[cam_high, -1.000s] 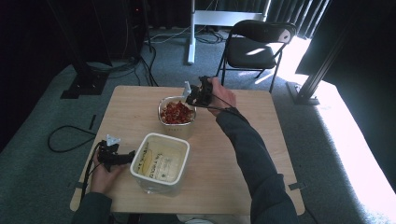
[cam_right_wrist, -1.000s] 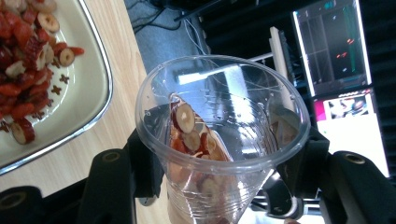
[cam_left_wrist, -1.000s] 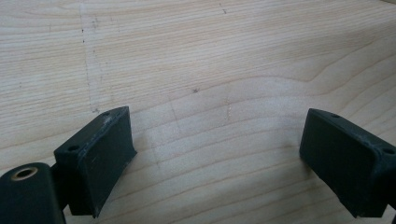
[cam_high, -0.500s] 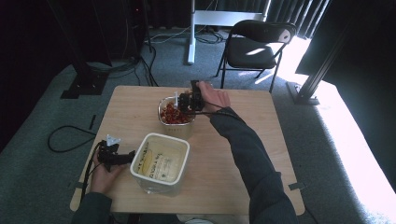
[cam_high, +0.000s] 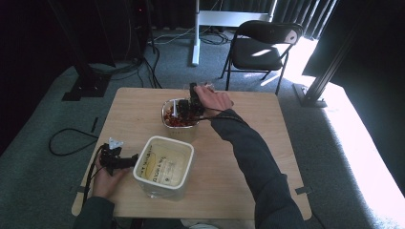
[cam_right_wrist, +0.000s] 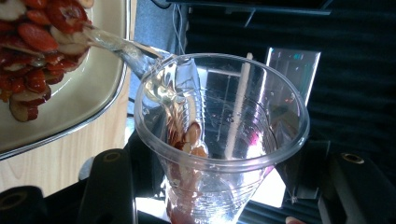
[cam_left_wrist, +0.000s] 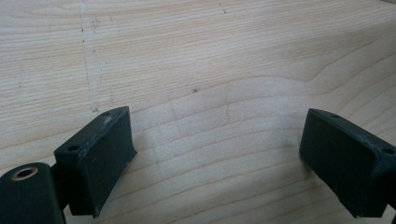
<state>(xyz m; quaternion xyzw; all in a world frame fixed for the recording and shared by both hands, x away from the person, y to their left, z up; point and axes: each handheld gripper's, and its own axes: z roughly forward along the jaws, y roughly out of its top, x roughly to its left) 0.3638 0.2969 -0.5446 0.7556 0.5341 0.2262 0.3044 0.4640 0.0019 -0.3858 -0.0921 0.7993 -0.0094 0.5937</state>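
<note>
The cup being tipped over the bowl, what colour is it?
Clear, see-through plastic cup, best seen in the right gripper view.

white tub [cam_high: 164, 168]: lower left of centre in the high view, has a label with dark print on its inner wall, way too small and blurry to read
clear cup [cam_right_wrist: 219, 140]: no print i can spot
readable text: none really

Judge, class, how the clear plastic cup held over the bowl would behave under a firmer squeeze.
The clear plastic cup looks thin-walled, so it would probably flex or crumple. Its smooth, wet-looking sides suggest it could slip between the right gripper fingers. Tilted and pouring liquid into the bowl, it seems light and likely to shift as it empties.
</note>
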